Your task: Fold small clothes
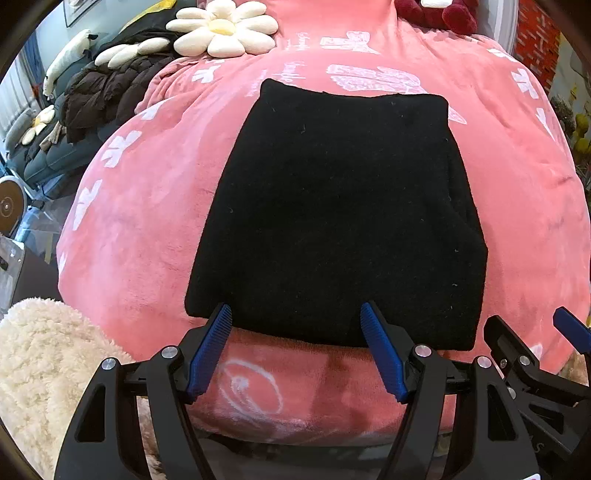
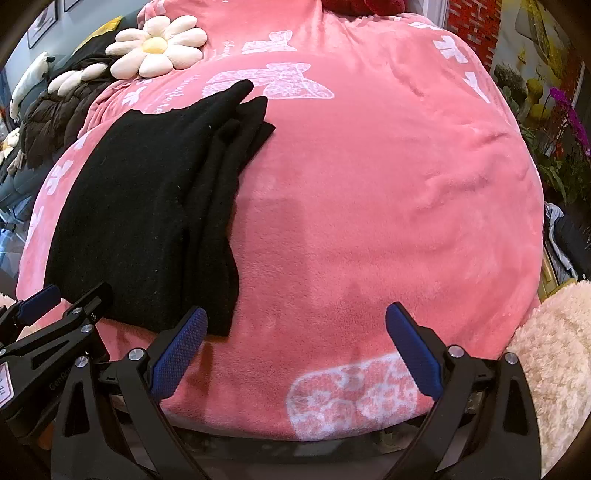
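Observation:
A black garment (image 1: 332, 214) lies folded into a thick stacked rectangle on the pink blanket (image 1: 147, 221). My left gripper (image 1: 295, 317) is open and empty, its blue fingertips at the garment's near edge. In the right wrist view the garment (image 2: 147, 206) lies to the left, its layered folds showing along the right side. My right gripper (image 2: 295, 317) is open and empty over bare pink blanket (image 2: 388, 203), to the right of the garment's near corner. The right gripper also shows at the lower right of the left wrist view (image 1: 535, 339).
A daisy-shaped cushion (image 1: 221, 31) and a dark puffer jacket (image 1: 107, 92) lie at the far left of the blanket. Cream fleece (image 1: 40, 369) sits at the near left, and more (image 2: 554, 369) at the near right. Plants (image 2: 554, 122) stand at the right.

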Available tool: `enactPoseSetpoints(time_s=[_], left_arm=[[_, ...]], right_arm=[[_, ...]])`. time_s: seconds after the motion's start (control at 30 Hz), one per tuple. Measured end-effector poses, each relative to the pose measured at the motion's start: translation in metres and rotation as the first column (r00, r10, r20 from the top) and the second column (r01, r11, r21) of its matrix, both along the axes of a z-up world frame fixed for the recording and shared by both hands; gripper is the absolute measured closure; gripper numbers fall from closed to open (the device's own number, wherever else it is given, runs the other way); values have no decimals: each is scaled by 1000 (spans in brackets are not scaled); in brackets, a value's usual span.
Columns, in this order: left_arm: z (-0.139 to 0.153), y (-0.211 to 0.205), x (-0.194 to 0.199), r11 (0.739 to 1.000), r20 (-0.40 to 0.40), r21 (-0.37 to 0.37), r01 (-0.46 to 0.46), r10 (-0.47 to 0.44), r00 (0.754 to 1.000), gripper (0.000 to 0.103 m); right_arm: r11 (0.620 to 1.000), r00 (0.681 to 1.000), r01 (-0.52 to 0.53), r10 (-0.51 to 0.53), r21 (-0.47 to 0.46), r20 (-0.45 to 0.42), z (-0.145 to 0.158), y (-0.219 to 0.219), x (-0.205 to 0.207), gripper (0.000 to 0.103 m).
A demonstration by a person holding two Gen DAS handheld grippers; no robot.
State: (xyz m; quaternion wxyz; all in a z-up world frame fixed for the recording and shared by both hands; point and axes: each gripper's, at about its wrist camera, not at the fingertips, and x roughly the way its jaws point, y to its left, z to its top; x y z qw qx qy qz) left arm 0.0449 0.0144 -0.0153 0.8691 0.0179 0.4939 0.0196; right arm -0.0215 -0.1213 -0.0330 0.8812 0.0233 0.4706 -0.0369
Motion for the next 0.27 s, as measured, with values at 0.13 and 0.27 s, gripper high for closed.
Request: enactPoseSetpoints(time_s=[0.13, 0.27], left_arm=[[-2, -2, -2, 1000, -4, 2, 8, -8, 1000, 39], [-2, -3, -3, 1000, -8, 8, 1, -1, 1000, 38]], right_arm=[[1000, 1000, -5, 5, -9, 3, 1, 1, 0, 8], [1000, 1000, -11, 11, -17, 9, 2, 2, -1, 8]])
